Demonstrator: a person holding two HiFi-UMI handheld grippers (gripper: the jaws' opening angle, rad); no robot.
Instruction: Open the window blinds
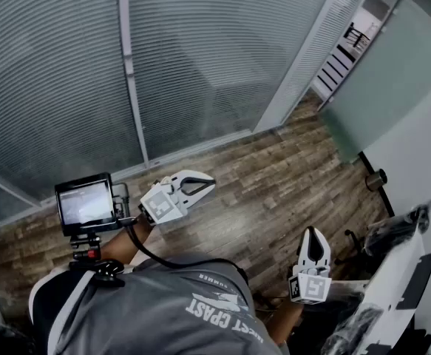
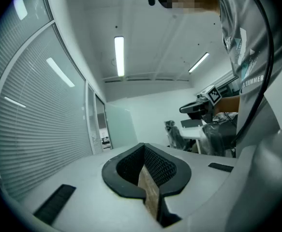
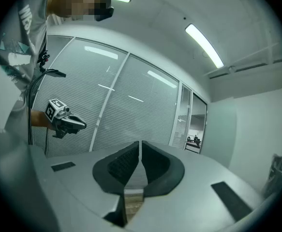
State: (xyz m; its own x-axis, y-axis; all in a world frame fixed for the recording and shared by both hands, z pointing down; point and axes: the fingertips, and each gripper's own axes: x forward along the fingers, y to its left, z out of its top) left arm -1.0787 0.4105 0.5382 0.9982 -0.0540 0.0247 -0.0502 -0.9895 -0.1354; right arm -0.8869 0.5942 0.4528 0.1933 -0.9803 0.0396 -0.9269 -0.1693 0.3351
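Closed grey window blinds (image 1: 60, 80) cover the glass wall ahead, split by a white upright frame (image 1: 132, 72); they also fill the left of the left gripper view (image 2: 34, 129) and the middle of the right gripper view (image 3: 131, 105). My left gripper (image 1: 209, 184) is held level above the floor, a short way from the blinds, its jaws shut on nothing (image 2: 143, 145). My right gripper (image 1: 315, 233) hangs lower right, further from the blinds, also shut and empty (image 3: 140, 143). Each gripper shows in the other's view: the left gripper (image 3: 80, 125), the right gripper (image 2: 183, 110).
The floor (image 1: 274, 191) is wood plank. A frosted glass door (image 1: 392, 80) stands open at the right beside a doorway (image 1: 348, 43), with a door stop (image 1: 377, 180) near the wall. A white desk (image 1: 392, 287) and plastic-wrapped chair (image 2: 177, 137) are at the right. A small monitor (image 1: 86, 202) rides by my left arm.
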